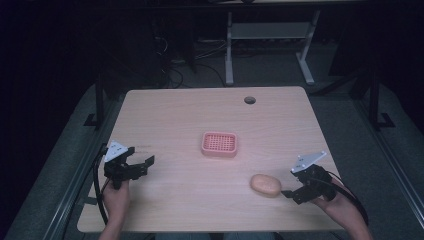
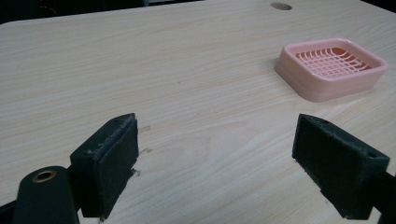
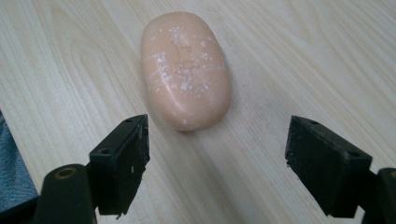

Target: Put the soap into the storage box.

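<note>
A peach-coloured oval bar of soap [image 1: 265, 185] lies flat on the wooden table [image 1: 190, 110] at the front right. In the right gripper view the soap [image 3: 186, 70] sits just ahead of my open right gripper [image 3: 218, 125], its near end close to the line between the two pads without touching them. From above, the right gripper [image 1: 289, 184] is immediately right of the soap. A pink slotted soap dish [image 1: 219, 144] rests empty at the table's middle. My left gripper [image 1: 142, 160] stands open at the front left, empty, with the dish [image 2: 332, 67] far off to its upper right.
A round cable hole [image 1: 249, 100] is in the tabletop near the far edge. Beyond the table stand the white legs of another desk [image 1: 229, 50] and some floor cables. The table's front edge runs close to both hands.
</note>
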`<state>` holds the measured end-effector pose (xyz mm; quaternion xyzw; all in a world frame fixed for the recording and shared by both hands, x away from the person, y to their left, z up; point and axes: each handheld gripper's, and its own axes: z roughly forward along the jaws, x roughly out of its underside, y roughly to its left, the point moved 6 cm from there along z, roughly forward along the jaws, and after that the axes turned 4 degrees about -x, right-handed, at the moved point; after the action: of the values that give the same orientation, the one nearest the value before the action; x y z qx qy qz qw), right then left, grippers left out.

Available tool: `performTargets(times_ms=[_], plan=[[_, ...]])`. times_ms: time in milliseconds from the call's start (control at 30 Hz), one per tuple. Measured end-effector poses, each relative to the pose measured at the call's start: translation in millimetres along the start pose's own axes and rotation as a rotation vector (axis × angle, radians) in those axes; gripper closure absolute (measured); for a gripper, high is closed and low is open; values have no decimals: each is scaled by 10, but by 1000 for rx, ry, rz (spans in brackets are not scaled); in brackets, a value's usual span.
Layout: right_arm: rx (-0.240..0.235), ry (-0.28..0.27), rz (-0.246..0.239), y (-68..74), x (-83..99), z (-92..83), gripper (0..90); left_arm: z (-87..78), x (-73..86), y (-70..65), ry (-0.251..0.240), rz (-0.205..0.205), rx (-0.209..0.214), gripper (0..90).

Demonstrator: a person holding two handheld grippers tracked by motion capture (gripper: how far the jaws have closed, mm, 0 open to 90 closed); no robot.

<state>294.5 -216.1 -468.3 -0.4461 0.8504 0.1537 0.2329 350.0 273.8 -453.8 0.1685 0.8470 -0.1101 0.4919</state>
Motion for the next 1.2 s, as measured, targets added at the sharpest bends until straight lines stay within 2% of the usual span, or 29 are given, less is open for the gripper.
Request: performTargets(times_ms=[133,267,467,600,1133,1200], plan=[[-4,11,-8,4,-40,7,207,-11,7,9,1,3,3,142],[-9,23,-23,6,-122,13,205,-19,13,25,-3,-13,1,142],[-7,45,-51,14,-204,34,201,-27,23,25,3,-6,1,142],[-8,54,-80,11,-274,68,201,-31,23,25,2,-3,1,142],[-35,107,-135,75,-476,218,200,-48,18,39,-9,-17,0,142],[-38,116,-142,78,-483,239,200,-47,17,34,-5,-7,-3,142]])
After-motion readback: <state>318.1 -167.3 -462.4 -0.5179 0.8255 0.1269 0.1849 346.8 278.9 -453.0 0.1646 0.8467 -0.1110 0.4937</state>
